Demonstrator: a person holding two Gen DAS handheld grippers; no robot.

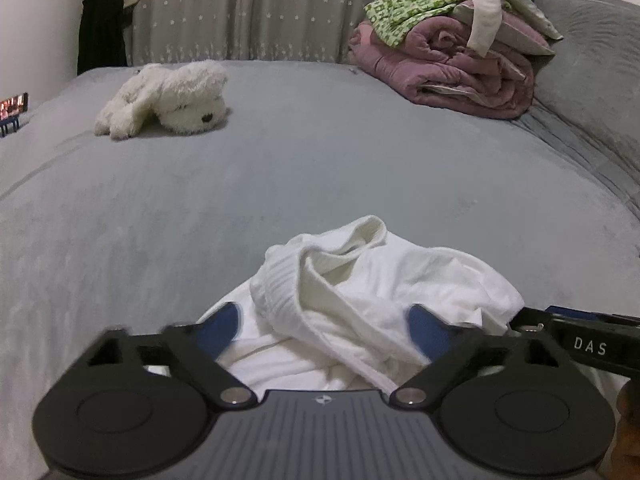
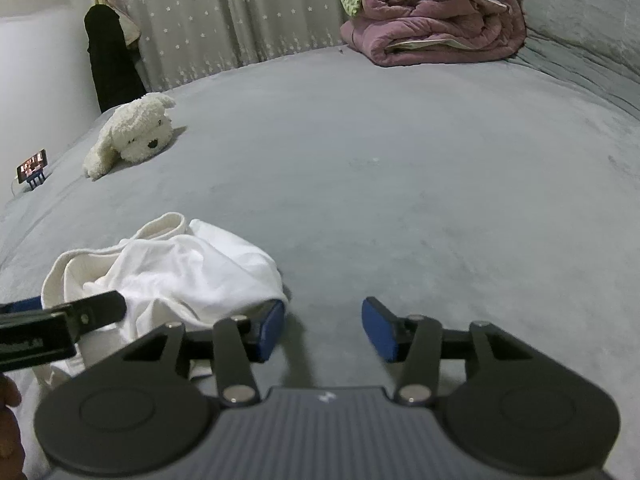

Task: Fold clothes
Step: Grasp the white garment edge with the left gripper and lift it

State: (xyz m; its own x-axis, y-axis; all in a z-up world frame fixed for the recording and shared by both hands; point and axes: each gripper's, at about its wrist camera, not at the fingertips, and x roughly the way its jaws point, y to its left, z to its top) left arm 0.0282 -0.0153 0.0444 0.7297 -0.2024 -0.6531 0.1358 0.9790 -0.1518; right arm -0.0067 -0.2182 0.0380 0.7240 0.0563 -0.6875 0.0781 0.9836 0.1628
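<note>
A crumpled white garment with a ribbed collar lies on the grey bed, close in front of me. My left gripper stands over it, its blue pads wide apart on either side of the bunched cloth and not visibly pinching it. In the right wrist view the same garment lies at the lower left. My right gripper is open just right of it, with only bare bed cover between the pads; its left pad sits at the garment's edge. The left gripper's finger reaches in from the left edge.
A white plush dog lies at the far left of the bed. A rolled mauve blanket with several clothes piled on top sits at the far right. A phone on a stand is at the left edge. A starred curtain hangs behind.
</note>
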